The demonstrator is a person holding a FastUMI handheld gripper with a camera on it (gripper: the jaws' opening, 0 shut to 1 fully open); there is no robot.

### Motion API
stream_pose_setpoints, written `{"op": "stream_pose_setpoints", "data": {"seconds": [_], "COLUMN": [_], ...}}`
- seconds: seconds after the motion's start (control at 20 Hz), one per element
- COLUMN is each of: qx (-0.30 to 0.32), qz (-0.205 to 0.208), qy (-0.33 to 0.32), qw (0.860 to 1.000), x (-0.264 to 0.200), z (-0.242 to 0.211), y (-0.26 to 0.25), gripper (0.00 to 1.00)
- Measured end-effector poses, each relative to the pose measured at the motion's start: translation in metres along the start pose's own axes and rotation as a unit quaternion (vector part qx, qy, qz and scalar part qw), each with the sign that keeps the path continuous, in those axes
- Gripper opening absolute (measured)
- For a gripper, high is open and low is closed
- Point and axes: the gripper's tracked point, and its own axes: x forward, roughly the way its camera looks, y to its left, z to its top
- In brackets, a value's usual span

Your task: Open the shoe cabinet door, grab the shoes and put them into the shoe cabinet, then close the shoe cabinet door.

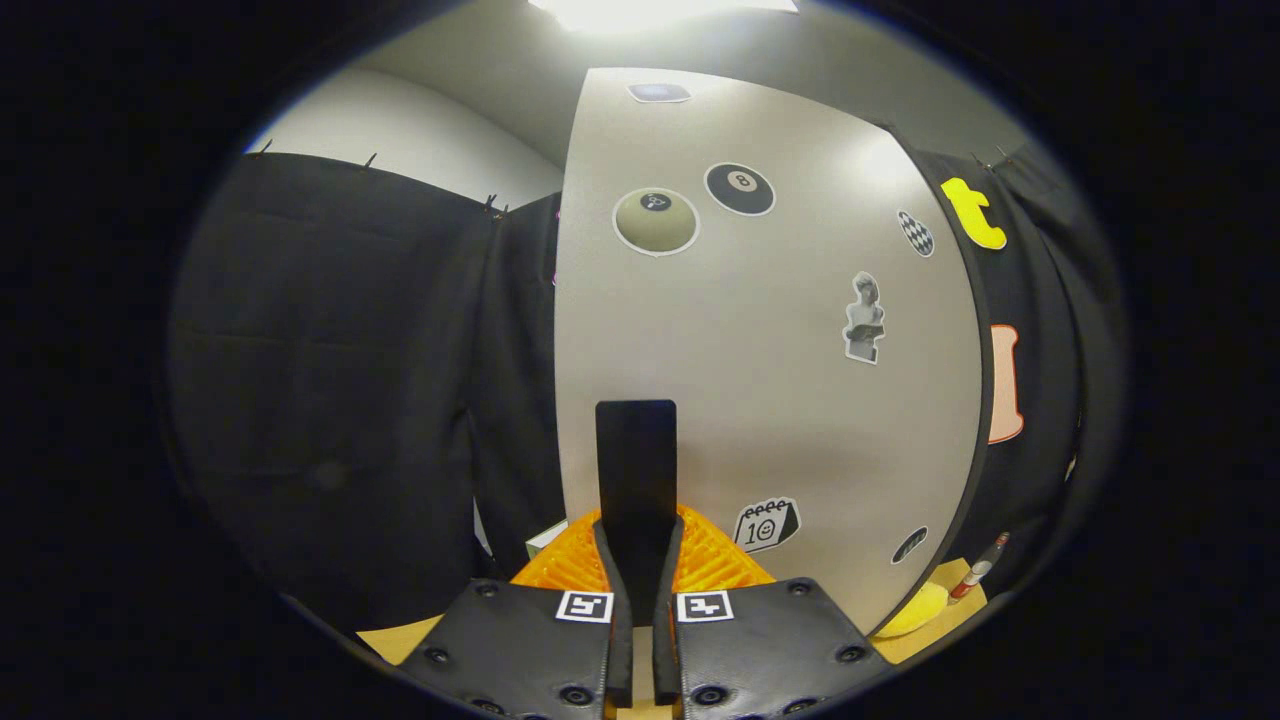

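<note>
Gripper [640,545] clamps cabinet door [780,350] handle [636,470] (both fingers pressing).

We see our gripper [637,560] as two broad flat body plates, dark and matte, each studded with round screws along its edges. Each plate carries a small square black-and-white marker [585,606] near the inner corner. Just beyond the markers, ridged finger pads [715,560] fan out.

Cabinet door [760,350] stands centre frame, its handle [636,470] at lower centre between the gripper [640,585] fingers, which press it from both sides. Booth wall cloth [340,400] behind, frame left. Bottle [978,572] lower right, beyond door edge.
</note>
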Motion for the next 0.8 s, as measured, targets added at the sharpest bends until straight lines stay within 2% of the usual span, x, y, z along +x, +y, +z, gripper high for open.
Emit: {"op": "stream_pose_setpoints", "data": {"seconds": [0.35, 0.8], "qx": [0.005, -0.003], "qz": [0.023, 0.030], "qy": [0.009, 0.012], "qw": [1.000, 0.999], "x": [-0.047, -0.119], "z": [-0.003, -0.001], "y": [-0.008, -0.042], "gripper": [0.09, 0.09]}}
